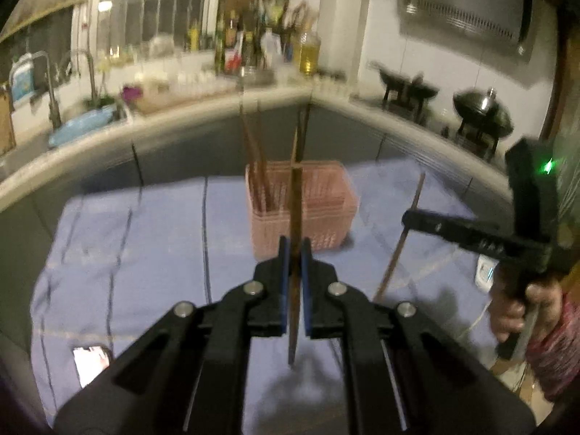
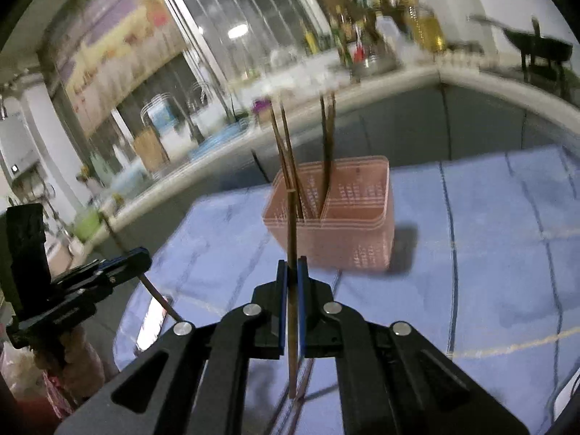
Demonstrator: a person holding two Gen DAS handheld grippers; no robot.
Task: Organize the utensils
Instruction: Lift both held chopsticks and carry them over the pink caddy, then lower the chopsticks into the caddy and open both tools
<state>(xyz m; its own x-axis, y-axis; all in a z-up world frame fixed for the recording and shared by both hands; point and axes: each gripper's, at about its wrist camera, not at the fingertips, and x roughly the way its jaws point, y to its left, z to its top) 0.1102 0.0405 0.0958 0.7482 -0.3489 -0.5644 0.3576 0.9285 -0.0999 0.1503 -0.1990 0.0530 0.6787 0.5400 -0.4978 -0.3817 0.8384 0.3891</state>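
Blue cloth (image 1: 145, 239): w/ both grippers (image 1: 295, 253) (image 2: 291, 272) clamping one chopstick (image 1: 295, 195) (image 2: 291, 232) each, lower vertically into pink basket (image 1: 326, 195).

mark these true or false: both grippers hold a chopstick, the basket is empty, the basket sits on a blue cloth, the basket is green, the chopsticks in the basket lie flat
1. Both grippers hold a chopstick. True: the left gripper is shut on a chopstick, and the right gripper is shut on another chopstick.
2. The basket is empty. False: several chopsticks already stand in it.
3. The basket sits on a blue cloth. True.
4. The basket is green. False: it is pink.
5. The chopsticks in the basket lie flat. False: they stand nearly upright, poking above the rim.
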